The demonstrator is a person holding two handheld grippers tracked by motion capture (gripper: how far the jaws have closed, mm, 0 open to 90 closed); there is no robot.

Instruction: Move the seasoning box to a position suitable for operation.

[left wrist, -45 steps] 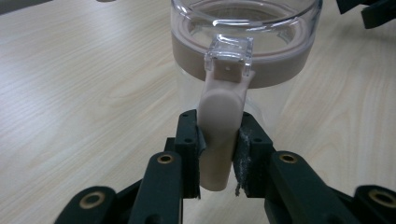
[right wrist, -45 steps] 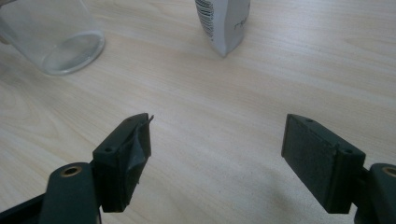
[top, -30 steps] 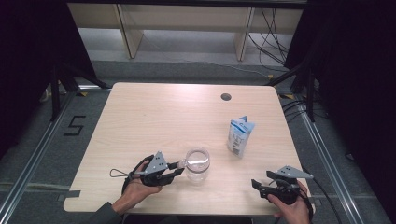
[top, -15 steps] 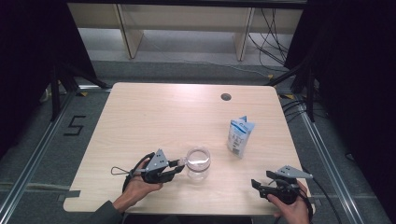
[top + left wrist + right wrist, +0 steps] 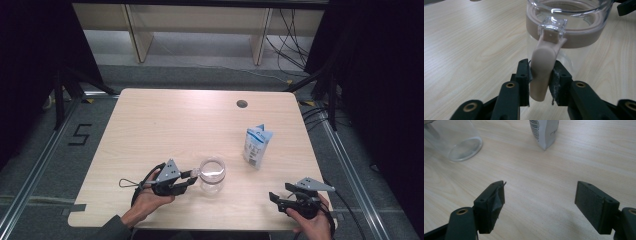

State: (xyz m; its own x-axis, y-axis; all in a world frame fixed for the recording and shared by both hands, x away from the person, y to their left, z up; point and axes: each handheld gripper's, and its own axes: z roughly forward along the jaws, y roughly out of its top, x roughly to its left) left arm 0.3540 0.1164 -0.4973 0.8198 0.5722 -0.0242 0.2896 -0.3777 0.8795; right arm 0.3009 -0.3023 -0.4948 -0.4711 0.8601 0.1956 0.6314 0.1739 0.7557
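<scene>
On the wooden surface stands a clear jar with a beige collar, near the front edge. A beige latch tab hangs from the jar's rim, and the left gripper has its fingers on either side of it; they have just been easing apart, and the tab sits between them, close against both pads. The right gripper rests well apart at the front right corner, its fingers spread wide over bare wood. A white-and-blue carton stands upright, right of the jar.
</scene>
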